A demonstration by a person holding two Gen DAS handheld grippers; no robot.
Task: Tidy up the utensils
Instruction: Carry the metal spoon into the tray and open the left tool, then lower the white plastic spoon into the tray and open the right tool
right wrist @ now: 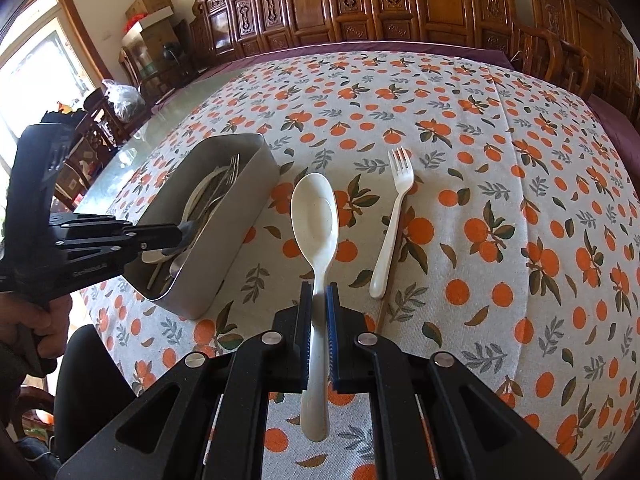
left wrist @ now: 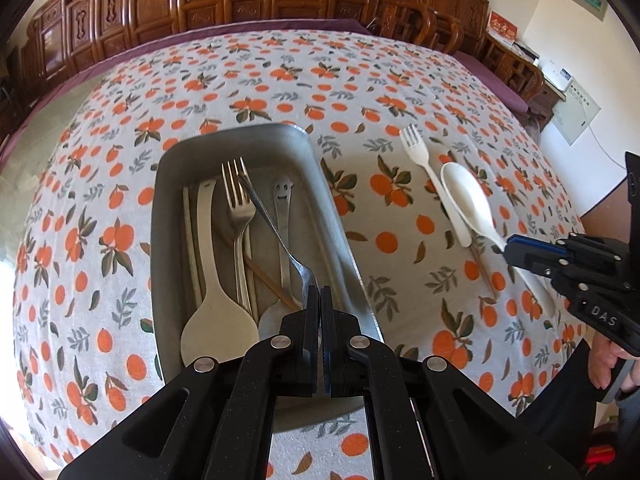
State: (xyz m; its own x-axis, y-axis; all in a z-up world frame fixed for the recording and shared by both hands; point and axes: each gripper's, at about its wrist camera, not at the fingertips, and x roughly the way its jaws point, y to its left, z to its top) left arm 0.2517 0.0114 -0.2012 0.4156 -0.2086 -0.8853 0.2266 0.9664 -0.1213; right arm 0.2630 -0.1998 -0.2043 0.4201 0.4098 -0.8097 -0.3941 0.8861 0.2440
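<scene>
Between the left jaws: thin metal fork [left wrist: 276, 232], pinched by its handle end, tines up and away over the tin. Held at the tip prob. so the rest can be laid flat among the others.
Left gripper [left wrist: 320, 300]: fully shut on that fork, nose tilted down into the tin's near end.
Metal tin [left wrist: 168, 208]: right under and ahead of the left tool; holds a steel fork [left wrist: 238, 208], a smiley-face spoon [left wrist: 282, 208], a pale rice paddle [left wrist: 212, 280], chopsticks. All lie lengthwise, so the long shape fits.
Right gripper [right wrist: 318, 308]: nearly closed, blue pads clamped on the white spoon's handle about mid-length.
White spoon [right wrist: 314, 216]: bowl pointing fwd from the right tool, looks low over the cloth; lifted or resting, can't tell. Likely next for the tin.
White fork [right wrist: 394, 216]: just right of that spoon, flat on the cloth, untouched.
Tablecloth [right wrist: 520, 200]: orange print, covers the table beneath both tools.
Progress: judging by this, two plastic pcs left outside.
</scene>
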